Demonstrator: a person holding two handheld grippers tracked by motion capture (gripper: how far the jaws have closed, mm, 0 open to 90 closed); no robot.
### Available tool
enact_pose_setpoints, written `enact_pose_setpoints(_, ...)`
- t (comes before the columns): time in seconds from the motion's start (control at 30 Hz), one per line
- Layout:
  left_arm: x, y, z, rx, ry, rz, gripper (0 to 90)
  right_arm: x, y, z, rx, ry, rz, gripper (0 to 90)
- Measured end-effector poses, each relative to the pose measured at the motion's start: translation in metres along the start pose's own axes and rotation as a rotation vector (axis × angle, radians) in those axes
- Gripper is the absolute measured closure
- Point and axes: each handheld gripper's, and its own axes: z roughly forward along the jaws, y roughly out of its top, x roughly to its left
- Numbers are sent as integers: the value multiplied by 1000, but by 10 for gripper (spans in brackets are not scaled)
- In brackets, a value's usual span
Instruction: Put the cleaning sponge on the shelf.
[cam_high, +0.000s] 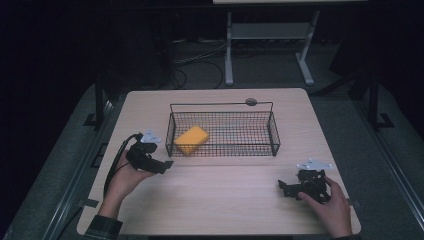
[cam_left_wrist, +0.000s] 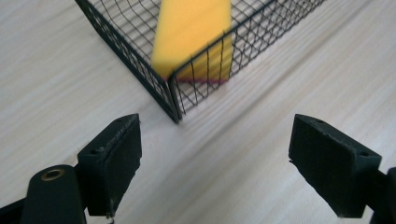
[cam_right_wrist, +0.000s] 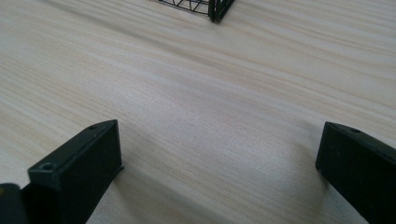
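A yellow sponge (cam_high: 191, 139) is lying in the left end of a black wire basket (cam_high: 272, 131) sitting at the centre of the high view on a pale wooden bench (cam_high: 225, 200). The left gripper (cam_high: 164, 165) is hovering at centre left, just beside the basket's near left corner (its own view is looking straight at that corner), its fingers (cam_left_wrist: 114, 161) standing wide apart and holding nothing. The right gripper (cam_high: 282, 188) is resting at lower right, well apart from the basket, its fingers (cam_right_wrist: 84, 170) likewise spread wide over bare wood.
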Motion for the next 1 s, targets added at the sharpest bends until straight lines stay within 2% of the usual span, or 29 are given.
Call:
enact_pose_setpoints(0.2, -6, -23, -1, -39, 12, -24, 165, 0, 0, 0, 0, 0, 0, 0)
enact_pose_setpoints(0.57, -9, -64, 3, -40, 39, -66, 165, 0, 0, 0, 0, -1, 0, 0)
enact_pose_setpoints(0.77, -10, -78, 5, -34, 62, -78, 165, 0, 0, 0, -1, -1, -1, 0)
enact_pose_setpoints(0.9, -11, -86, 8, -21, 88, -69, 165, 0, 0, 0, -2, 0, -3, 0)
enact_pose_setpoints(1.0, -10, -91, 10, -25, 84, -85, 154, 0, 0, 0, -2, 0, -2, 0)
